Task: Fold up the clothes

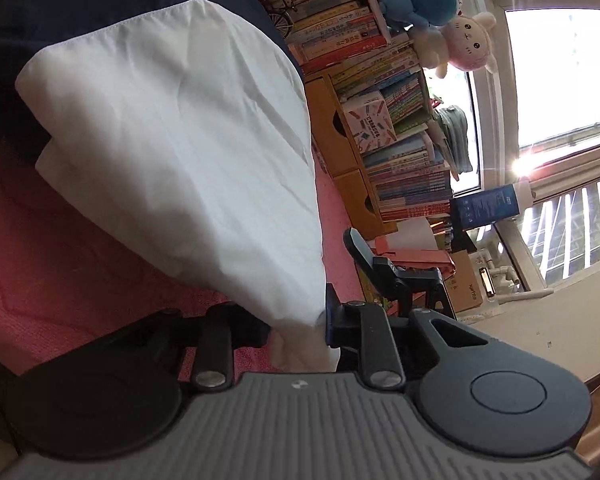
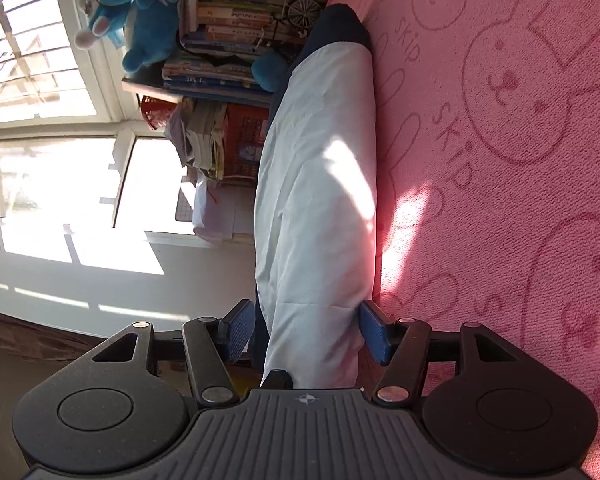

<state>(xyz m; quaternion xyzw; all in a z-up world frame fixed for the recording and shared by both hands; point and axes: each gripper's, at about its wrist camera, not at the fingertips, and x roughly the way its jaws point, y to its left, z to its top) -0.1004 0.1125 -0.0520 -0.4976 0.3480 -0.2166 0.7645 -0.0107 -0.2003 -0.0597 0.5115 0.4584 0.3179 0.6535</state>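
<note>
The garment (image 1: 172, 128), white with navy parts, lies folded on a pink rabbit-print blanket (image 2: 500, 160). Its near corner is pinched in the left gripper (image 1: 300, 332); the right gripper (image 2: 306, 332) straddles another edge, pads (blue) apart from the cloth. The left view alone shows a second gripper tip (image 1: 358, 248) beyond. One garment, two grippers; farther off, one bookshelf (image 1: 372, 92).

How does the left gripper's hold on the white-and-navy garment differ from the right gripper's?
The left gripper is nearly closed, pinching a thin corner of the garment. The right gripper stands wide around a thick folded part of it. Cloth hides one left pad, while both blue right pads show; whether they press is unclear. Shared: same garment, lying on the pink blanket.
</note>
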